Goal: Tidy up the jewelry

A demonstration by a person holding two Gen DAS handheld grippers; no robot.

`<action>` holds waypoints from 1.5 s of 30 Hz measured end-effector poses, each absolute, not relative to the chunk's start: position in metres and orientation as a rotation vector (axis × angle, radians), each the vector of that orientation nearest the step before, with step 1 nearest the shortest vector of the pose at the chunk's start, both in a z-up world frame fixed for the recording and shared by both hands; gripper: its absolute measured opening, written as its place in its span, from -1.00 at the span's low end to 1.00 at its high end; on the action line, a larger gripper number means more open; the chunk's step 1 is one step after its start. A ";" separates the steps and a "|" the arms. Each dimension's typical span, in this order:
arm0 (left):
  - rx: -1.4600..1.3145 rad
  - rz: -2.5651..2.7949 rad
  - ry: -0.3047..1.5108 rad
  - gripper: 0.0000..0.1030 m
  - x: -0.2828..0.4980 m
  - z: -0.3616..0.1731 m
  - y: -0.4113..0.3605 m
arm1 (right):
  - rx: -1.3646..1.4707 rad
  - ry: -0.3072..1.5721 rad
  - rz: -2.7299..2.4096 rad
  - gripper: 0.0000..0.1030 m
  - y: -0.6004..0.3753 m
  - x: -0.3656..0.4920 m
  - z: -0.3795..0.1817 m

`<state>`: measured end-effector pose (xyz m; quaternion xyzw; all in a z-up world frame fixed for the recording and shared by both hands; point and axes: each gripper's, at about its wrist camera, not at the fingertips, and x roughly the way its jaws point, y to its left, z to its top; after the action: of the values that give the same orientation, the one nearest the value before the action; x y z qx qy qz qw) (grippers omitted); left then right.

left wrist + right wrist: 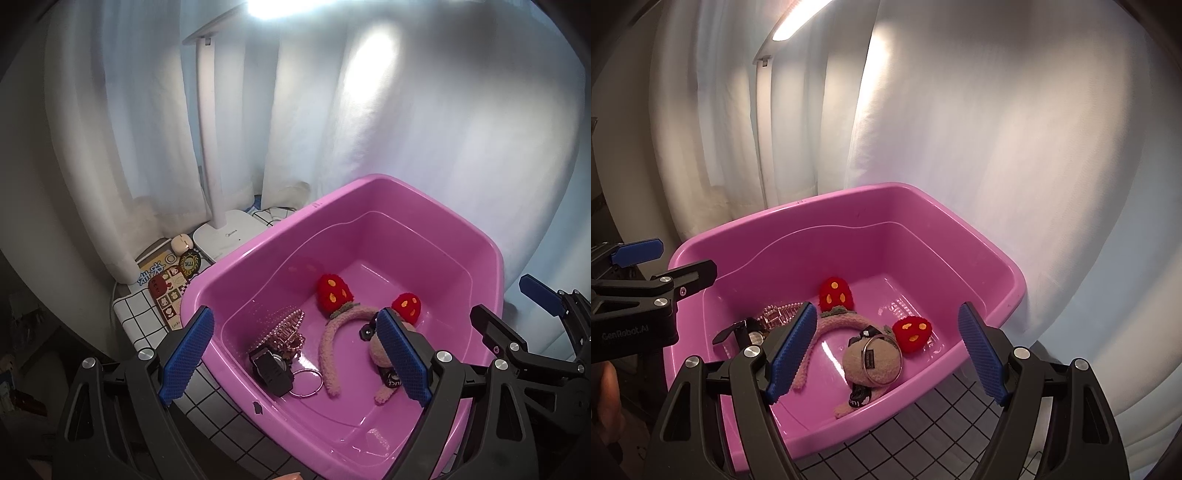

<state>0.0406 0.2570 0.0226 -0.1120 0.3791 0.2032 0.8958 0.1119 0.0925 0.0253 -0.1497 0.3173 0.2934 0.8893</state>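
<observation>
A pink plastic tub [369, 188] stands on the grid-patterned table and also shows in the right wrist view [849, 195]. Inside lie a plush headband with two red strawberries [334, 291] [834, 291], a black watch [271, 367], a pink beaded hair claw [286, 328], a silver ring [306, 382], and a beige plush keychain with a metal ring [879, 360]. My left gripper [295, 354] is open above the tub's near side, holding nothing. My right gripper [890, 354] is open above the tub's right part, holding nothing.
A white desk lamp [225, 229] stands behind the tub at the left. A small stack of cards and stickers [166, 280] lies on the table left of the tub. White curtains hang close behind. The table's left edge [118, 317] is near.
</observation>
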 end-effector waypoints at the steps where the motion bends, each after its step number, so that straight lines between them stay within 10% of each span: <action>1: -0.232 0.421 0.786 0.71 0.040 0.023 0.257 | -0.311 0.659 0.610 0.46 0.092 0.112 0.025; 45: -0.228 0.432 0.774 0.71 0.036 0.026 0.254 | -0.302 0.658 0.611 0.46 0.090 0.110 0.026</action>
<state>0.0356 0.2536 0.0258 -0.1099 0.3734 0.2085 0.8972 0.1102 0.0905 0.0264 -0.1454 0.3170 0.2942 0.8898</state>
